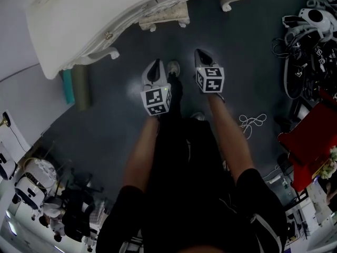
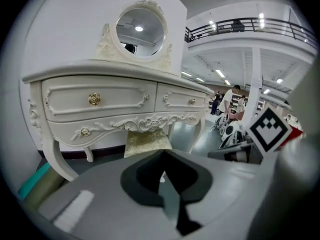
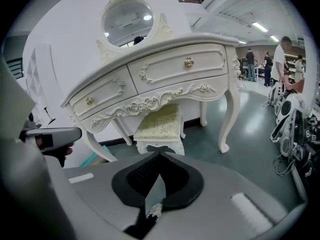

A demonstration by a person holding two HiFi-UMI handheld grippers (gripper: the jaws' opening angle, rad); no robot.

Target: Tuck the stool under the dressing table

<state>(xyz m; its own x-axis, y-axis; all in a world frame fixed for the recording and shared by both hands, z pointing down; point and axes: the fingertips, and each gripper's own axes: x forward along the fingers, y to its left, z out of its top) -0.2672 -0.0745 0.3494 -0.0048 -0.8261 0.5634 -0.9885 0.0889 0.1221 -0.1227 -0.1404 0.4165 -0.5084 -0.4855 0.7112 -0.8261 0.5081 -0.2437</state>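
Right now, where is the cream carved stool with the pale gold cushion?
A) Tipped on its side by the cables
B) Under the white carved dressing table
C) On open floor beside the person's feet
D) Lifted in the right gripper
B: the right gripper view shows the cream carved stool standing upright beneath the white carved dressing table, between its front legs.

Dressing table: carved wood by its look, cream paint, soft satin sheen.
Drawer knobs: gold-toned metal, shiny.
Stool: pale patterned cloth seat, frame painted cream.
Floor: dark, smooth, glossy; I see the lights mirrored in it.
Right gripper: matt grey plastic, with dark mesh-textured lining at the jaws.
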